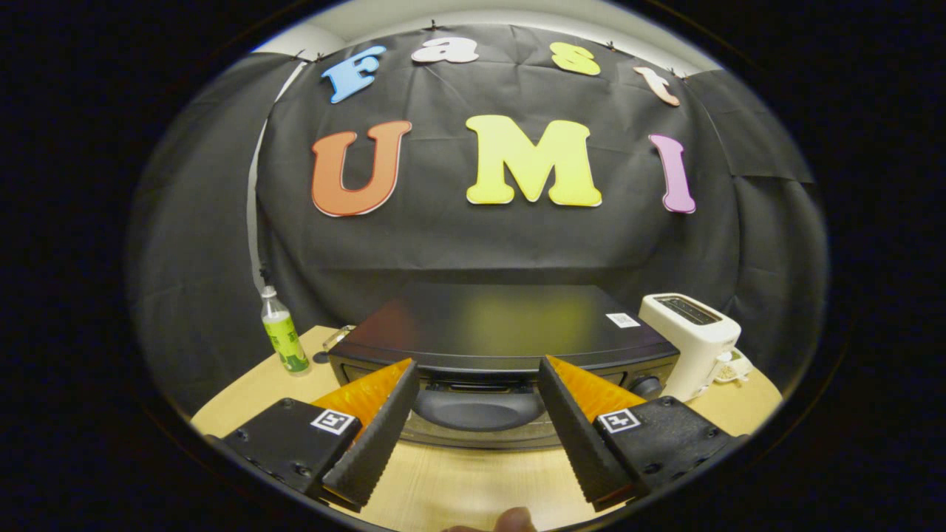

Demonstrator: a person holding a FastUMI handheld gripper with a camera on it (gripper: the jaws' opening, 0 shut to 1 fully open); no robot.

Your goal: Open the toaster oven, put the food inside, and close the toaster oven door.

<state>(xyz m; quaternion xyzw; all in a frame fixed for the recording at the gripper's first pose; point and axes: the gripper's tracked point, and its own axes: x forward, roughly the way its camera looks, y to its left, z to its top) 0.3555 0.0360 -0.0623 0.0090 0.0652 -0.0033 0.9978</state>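
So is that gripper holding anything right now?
No, the gripper is open, its fingers spread apart in front of the toaster oven with nothing between them.

- Booth dim; light falls from above.
- Soft sheen, faint coloured reflections on oven [502,321] top.
- Table [473,480] evenly lit, shadows weak.
- Strong fisheye bending toward edges.
- Focus sharp centrally; gripper [477,369] fingers spread apart, slightly soft.

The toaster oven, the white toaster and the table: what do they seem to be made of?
Toaster oven: probably dark painted metal, satin, since its top shows soft reflections.
White toaster: likely glossy plastic, smooth with rounded corners.
Table: wood or wood-look laminate, pale with faint grain.
The hand-held gripper stands open before the oven door.
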